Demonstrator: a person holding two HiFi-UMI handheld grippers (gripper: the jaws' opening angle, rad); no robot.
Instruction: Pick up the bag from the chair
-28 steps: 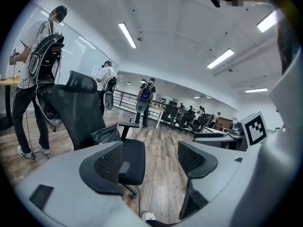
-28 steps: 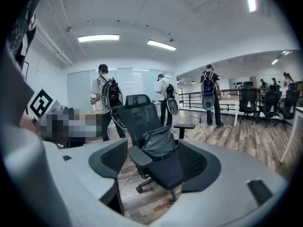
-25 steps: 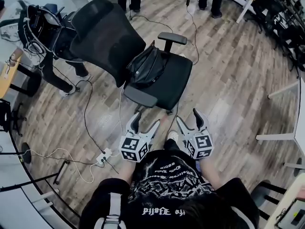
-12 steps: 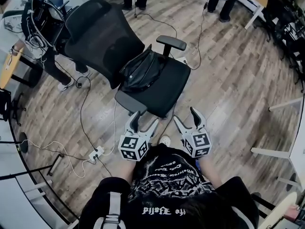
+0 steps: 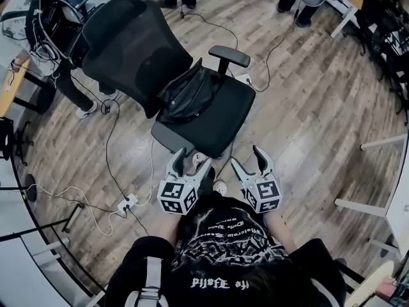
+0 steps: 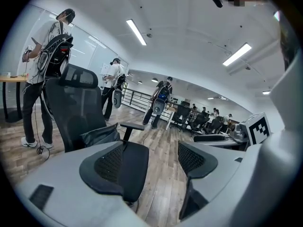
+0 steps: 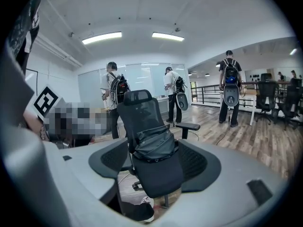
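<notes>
A black bag (image 5: 188, 94) lies slumped on the seat of a black mesh office chair (image 5: 214, 117), against its backrest. My left gripper (image 5: 193, 158) is open and empty, just short of the seat's front edge. My right gripper (image 5: 247, 157) is beside it, also open and empty. In the right gripper view the bag (image 7: 155, 145) and the chair (image 7: 158, 176) show straight ahead between the open jaws of the right gripper (image 7: 156, 167). In the left gripper view the bag (image 6: 100, 135) is off to the left of the left gripper (image 6: 161, 162).
Cables and a power strip (image 5: 128, 203) lie on the wood floor left of the chair. A person with a cabled backpack (image 5: 54, 34) stands at upper left. White table legs (image 5: 377, 171) stand at right. More people (image 7: 230, 89) stand beyond the chair.
The chair and bag have come closer in the head view. Both grippers now sit nearer the seat's front edge, still open.
</notes>
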